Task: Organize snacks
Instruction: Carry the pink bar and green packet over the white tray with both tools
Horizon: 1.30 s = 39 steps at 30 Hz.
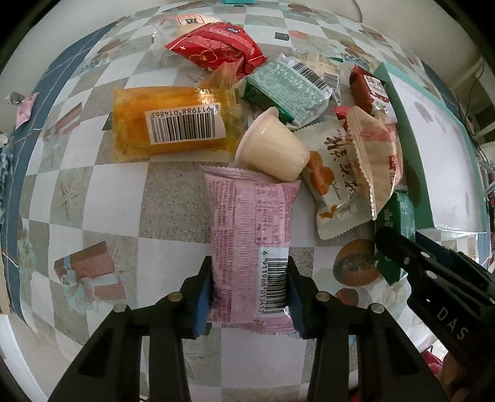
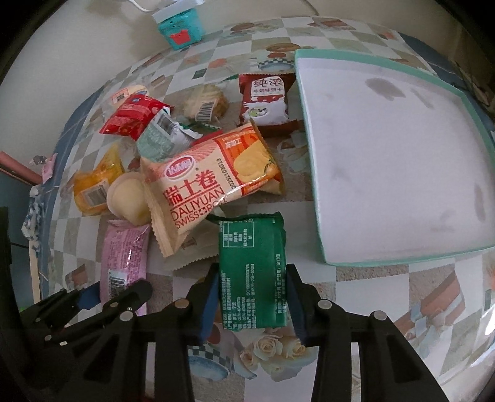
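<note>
A pink snack packet [image 1: 244, 232] lies barcode-up on the checkered tablecloth, and my left gripper [image 1: 249, 293] is shut on its near end, blue pads pressing both sides. From the right wrist view the same pink packet [image 2: 123, 256] shows at the lower left inside the left gripper [image 2: 119, 290]. A dark green packet [image 2: 250, 263] lies beside a teal-rimmed box [image 2: 386, 154], and my right gripper [image 2: 252, 297] is shut on it, a pad against each long edge. This green packet [image 1: 397, 216] also shows at the right of the left wrist view.
A pile of snacks lies beyond both grippers: an orange cake packet [image 1: 167, 123], a cream pudding cup [image 1: 272, 145], a red packet [image 1: 216, 46], a Swiss roll packet [image 2: 210, 176] and a brown milk biscuit packet [image 2: 266, 99]. A small teal box [image 2: 179, 24] stands by the wall.
</note>
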Available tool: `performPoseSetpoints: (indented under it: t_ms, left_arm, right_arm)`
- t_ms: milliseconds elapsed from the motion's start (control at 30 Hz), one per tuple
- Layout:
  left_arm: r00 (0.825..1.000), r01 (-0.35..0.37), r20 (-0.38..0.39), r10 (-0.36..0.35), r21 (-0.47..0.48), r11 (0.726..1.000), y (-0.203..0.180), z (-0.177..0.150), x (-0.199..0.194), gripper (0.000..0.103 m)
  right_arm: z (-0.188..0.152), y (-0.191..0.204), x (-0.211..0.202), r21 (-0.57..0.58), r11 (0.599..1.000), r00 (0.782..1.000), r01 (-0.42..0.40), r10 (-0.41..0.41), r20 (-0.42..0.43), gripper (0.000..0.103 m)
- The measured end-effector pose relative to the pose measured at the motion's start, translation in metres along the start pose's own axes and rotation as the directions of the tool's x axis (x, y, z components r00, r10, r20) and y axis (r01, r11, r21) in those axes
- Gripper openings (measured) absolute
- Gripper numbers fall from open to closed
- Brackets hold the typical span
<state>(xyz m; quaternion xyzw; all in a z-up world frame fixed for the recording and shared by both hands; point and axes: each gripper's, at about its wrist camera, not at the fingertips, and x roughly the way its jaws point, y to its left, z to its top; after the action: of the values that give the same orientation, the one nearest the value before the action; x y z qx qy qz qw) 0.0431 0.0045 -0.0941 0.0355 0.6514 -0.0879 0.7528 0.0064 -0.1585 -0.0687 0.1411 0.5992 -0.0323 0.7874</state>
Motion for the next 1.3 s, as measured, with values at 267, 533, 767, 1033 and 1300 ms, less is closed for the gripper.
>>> performPoseSetpoints:
  t_ms: [267,533,767,1033,1300]
  left_arm:
    - [0.998,-0.057,-0.013,0.056,-0.026,0.998,-0.004,-0.014,-0.019,0.041]
    - [0.996,-0.084,-0.012,0.084,-0.102,0.991,0.014,-0.023,-0.045,0.041]
    - [0.989,-0.142,0.022,0.146,-0.110,0.984,0.012,-0.028,-0.093,0.041]
    - [0.989,-0.118,0.079,0.125,-0.091,0.989,-0.033,0.001,-0.125,0.041]
    - [0.991,-0.056,0.118,0.063,-0.058,0.997,-0.089,0.042,-0.134,0.041]
  right_arm:
    - [-0.013,-0.008,-0.012,0.018,0.999,0.999,-0.031,0.031,-0.004,0.042]
    - [-0.023,-0.009,-0.038,0.004,0.997,0.996,-0.073,0.073,0.044,0.042]
    - [-0.023,-0.022,-0.068,0.014,0.995,0.986,-0.098,0.095,0.137,0.042]
    - [0.011,-0.044,-0.104,0.078,0.996,0.963,-0.033,0.011,0.269,0.042]
    - [0.052,-0.096,-0.124,0.197,0.980,0.943,0.007,-0.072,0.324,0.042]
